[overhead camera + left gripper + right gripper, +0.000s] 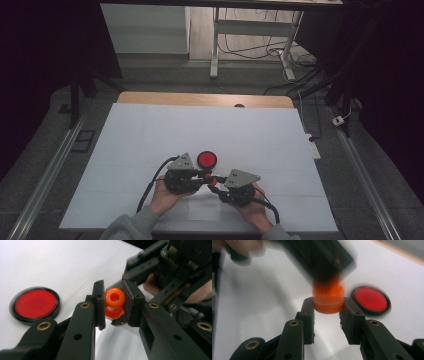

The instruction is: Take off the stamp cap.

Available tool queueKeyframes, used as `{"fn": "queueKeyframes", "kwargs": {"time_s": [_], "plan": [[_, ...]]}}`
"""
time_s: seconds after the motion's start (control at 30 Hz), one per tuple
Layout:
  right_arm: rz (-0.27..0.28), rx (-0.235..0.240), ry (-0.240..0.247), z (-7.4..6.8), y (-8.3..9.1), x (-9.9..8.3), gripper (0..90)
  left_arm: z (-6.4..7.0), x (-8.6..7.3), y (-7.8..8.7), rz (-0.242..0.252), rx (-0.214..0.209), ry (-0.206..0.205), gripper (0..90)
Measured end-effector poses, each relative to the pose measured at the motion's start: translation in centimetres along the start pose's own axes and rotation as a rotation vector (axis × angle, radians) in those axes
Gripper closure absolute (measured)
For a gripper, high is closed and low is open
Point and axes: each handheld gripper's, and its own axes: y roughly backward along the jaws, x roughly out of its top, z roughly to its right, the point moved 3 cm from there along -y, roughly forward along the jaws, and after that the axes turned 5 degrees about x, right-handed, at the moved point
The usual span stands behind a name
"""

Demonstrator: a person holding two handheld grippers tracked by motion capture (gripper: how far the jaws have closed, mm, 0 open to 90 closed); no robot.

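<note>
Nearest the person, two hands come in over the near edge of the white tabletop (150, 130), each carrying a tool, and the two tools meet tip to tip just above the surface. The left tool (113, 303) has its jaws drawn in narrow on an orange piece (114, 298), a rounded part with a hole in its end, pressed between both jaw pads. In the high view the left tool (204, 175) lies at the left with its grey plate on top, and the right tool (214, 183) faces it from the right, the orange piece (212, 179) between them.

The right tool (327, 307) is also closed narrow on the orange piece (328, 298), gripping its wider cylindrical end from both sides; the left tool's dark jaws cover the far end, blurred.

Just beyond the tools, a red disc (206, 159) with a dark rim lies flat on the tabletop, near the tools but apart from them. It shows beside the jaws in the left gripper view (35, 303) and in the right gripper view (371, 300).
</note>
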Motion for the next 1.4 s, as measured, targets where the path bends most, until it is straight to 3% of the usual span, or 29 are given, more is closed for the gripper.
{"fn": "queueKeyframes", "kwargs": {"time_s": [0.03,0.07,0.2,0.57,0.7,1.4], "plan": [[-0.009,0.004,-0.016,0.2,-0.1,-0.5,64.8,-0.4,0.4,0.7,0.023,0.004,0.011,72.9],[0.046,0.016,-0.078,0.8,0.4,-0.6,64.9,-0.7,0.6,1.2,0.035,0.007,0.018,72.8],[0.073,0.004,-0.087,1.2,1.1,-0.1,64.8,-1.1,0.4,1.5,0.029,0.015,0.028,72.8],[0.048,-0.050,-0.091,1.8,1.4,-0.8,64.7,-1.0,0.1,0.9,0.002,0.006,0.008,72.7],[0.045,-0.078,-0.098,2.3,1.9,-1.1,64.7,-0.8,-0.1,0.7,-0.026,0.018,-0.027,72.6],[0.060,-0.213,-0.156,5.4,7.4,-3.6,64.6,-1.1,-0.1,0.9,-0.038,0.043,-0.035,72.5]]}}
